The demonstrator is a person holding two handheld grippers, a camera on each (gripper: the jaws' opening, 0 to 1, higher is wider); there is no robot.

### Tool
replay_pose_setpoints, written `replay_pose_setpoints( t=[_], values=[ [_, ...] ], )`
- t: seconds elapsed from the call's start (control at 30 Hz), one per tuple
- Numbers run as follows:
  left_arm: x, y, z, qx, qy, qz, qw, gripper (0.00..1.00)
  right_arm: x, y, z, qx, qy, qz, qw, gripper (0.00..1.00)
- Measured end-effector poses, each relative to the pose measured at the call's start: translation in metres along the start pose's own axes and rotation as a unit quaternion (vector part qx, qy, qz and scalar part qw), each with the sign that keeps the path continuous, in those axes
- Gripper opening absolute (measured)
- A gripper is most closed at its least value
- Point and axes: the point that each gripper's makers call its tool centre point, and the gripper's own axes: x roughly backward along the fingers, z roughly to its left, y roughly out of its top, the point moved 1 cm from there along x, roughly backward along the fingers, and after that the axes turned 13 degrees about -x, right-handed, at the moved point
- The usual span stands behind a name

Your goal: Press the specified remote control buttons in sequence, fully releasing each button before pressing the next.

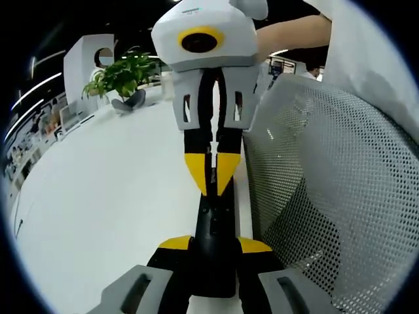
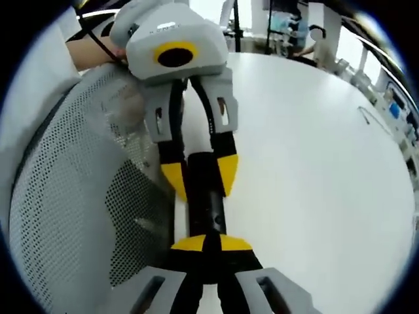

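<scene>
One black remote control is seen, a long slim bar lying along the near edge of the white counter. In the left gripper view it runs up the middle from the bottom, and the left gripper is clamped on its near end, a yellow-tipped jaw pressed against either side. The far end of the same remote is met by the right gripper, which comes in from the top; its two yellow-tipped jaws are drawn nearly together over the remote's upper face, and whether they touch it cannot be told.

In the right gripper view the remote control is seen from the other end. Here the right gripper shows its yellow tips almost meeting on top of the remote, while the left gripper is seen with one jaw on each side of the bar. A small round button is made out on the remote's face.

Beside the counter edge one white mesh chair back is seen, and a person's forearm and white sleeve are seen beyond it. One potted green plant stands at the far side of the counter, well apart from the remote.
</scene>
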Motion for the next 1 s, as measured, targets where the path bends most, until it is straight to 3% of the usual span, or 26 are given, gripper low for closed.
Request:
replay_pose_setpoints(
  t=[0.07, 0.13, 0.2, 0.33, 0.77, 0.87, 0.93, 1.0],
  values=[
    [-0.0001, -0.0001, 0.0001, -0.001, -0.001, 0.0, 1.0, 0.24, -0.0007, -0.0001, 0.0011, 0.005, -0.011, 0.003, 0.9999, 0.08],
    [0.0, 0.0, 0.0002, -0.001, -0.001, 0.0, 1.0, 0.24, -0.0016, 0.0002, -0.0004, 0.046, -0.026, 0.006, 0.9986, 0.07],
    [-0.0001, 0.0001, 0.0002, 0.0, 0.0, 0.001, 1.0, 0.24, -0.0008, -0.0003, 0.0003, 0.031, -0.028, 0.006, 0.9991, 0.07],
    [-0.0003, 0.0001, 0.0004, -0.001, -0.001, 0.001, 1.0, 0.24, -0.0011, -0.0004, -0.0005, 0.046, -0.031, 0.009, 0.9984, 0.07],
    [-0.0005, 0.0007, -0.0002, -0.005, -0.002, 0.002, 1.0, 0.24, -0.0042, 0.0013, -0.0012, 0.043, -0.036, 0.052, 0.997, 0.06],
    [-0.0006, 0.0008, 0.0, -0.005, -0.001, 0.001, 1.0, 0.24, -0.0027, 0.0014, -0.0034, -0.042, -0.019, 0.028, 0.9985, 0.06],
    [-0.0007, 0.0009, 0.0002, -0.006, -0.001, 0.001, 1.0, 0.24, -0.0016, 0.0022, -0.006, -0.049, -0.014, 0.005, 0.9987, 0.05],
    [-0.0005, 0.0009, 0.0001, -0.006, -0.001, 0.001, 1.0, 0.24, -0.001, 0.0015, -0.0049, -0.021, -0.022, -0.009, 0.9995, 0.04]
  ],
)
